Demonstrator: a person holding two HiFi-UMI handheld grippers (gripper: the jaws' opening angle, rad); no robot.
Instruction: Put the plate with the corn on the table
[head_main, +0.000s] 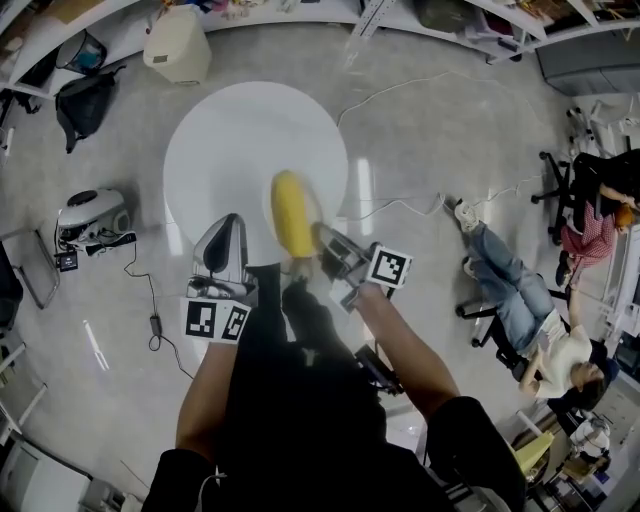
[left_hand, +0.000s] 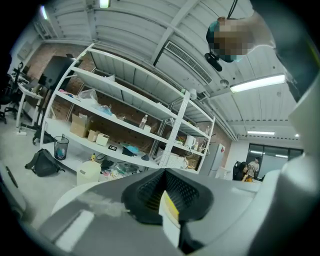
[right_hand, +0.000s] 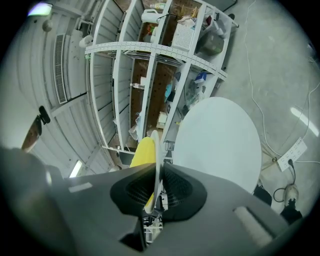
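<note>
Thin white plate with yellow corn: pinched by left gripper and right gripper | not yet set on round white table

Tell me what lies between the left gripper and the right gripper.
The plate carrying the corn. The head view shows it spanning the gap between the left gripper and the right gripper, each clamped on its rim.

Plate seen edge-on, mostly hidden by jaws; corn partly hidden behind them
</note>
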